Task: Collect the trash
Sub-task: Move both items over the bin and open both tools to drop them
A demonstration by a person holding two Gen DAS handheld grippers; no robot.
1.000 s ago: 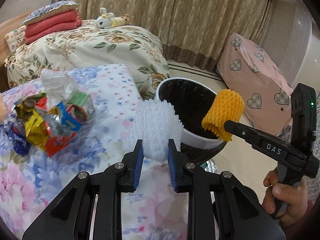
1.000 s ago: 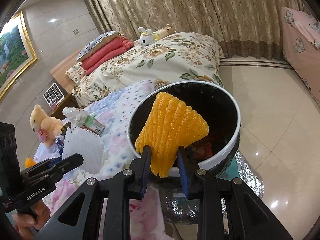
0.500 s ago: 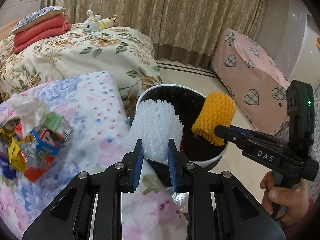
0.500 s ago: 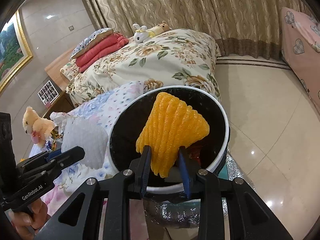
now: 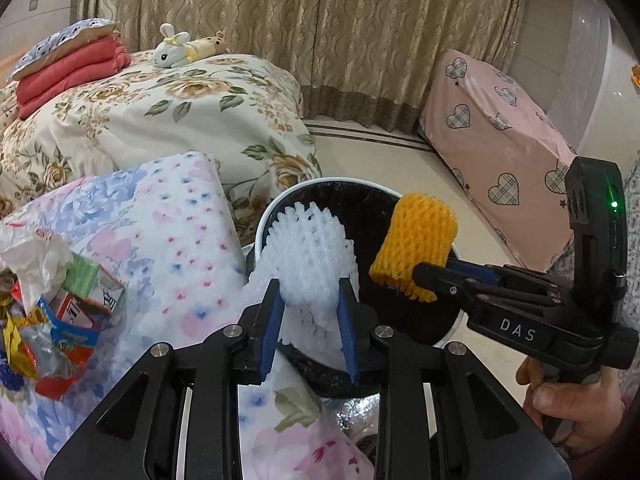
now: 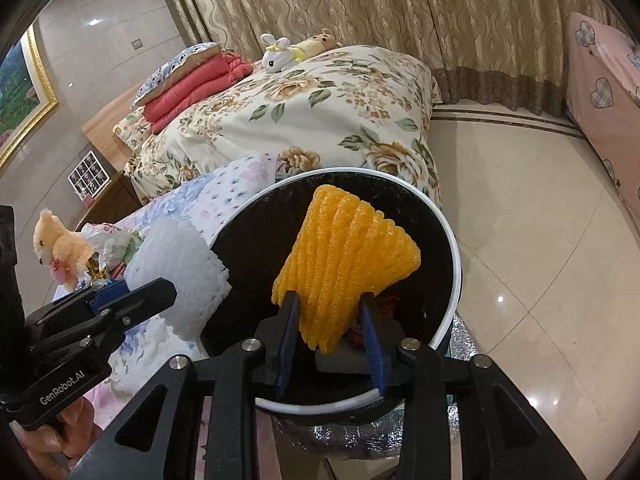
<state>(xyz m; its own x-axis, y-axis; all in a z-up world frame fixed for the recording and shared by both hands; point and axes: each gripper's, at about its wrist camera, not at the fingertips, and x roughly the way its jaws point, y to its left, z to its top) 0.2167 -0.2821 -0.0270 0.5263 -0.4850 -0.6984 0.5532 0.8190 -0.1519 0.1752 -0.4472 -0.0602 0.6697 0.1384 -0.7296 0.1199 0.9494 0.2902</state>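
Left wrist view: left gripper (image 5: 310, 322), jaws opening, white foam net (image 5: 308, 256) between them above the bin (image 5: 266, 220) rim at 12 o'clock. Right gripper (image 6: 330, 336), jaws opening, releases orange foam net (image 6: 344, 264). Both nets look light, soft and springy; pinch mid-body.

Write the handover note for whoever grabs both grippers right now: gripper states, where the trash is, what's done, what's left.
Left gripper: jaws opening, white foam net between them, over the near rim of the trash bin.
Right gripper: jaws opening, orange foam net between them, directly over the bin's mouth.
Done: both nets carried to the bin; neither has dropped in yet.
Left: let both nets fall in; the white one sits close to the rim, so perhaps nudge it further inward first. Then go back for the pile of wrappers on the floral cloth.
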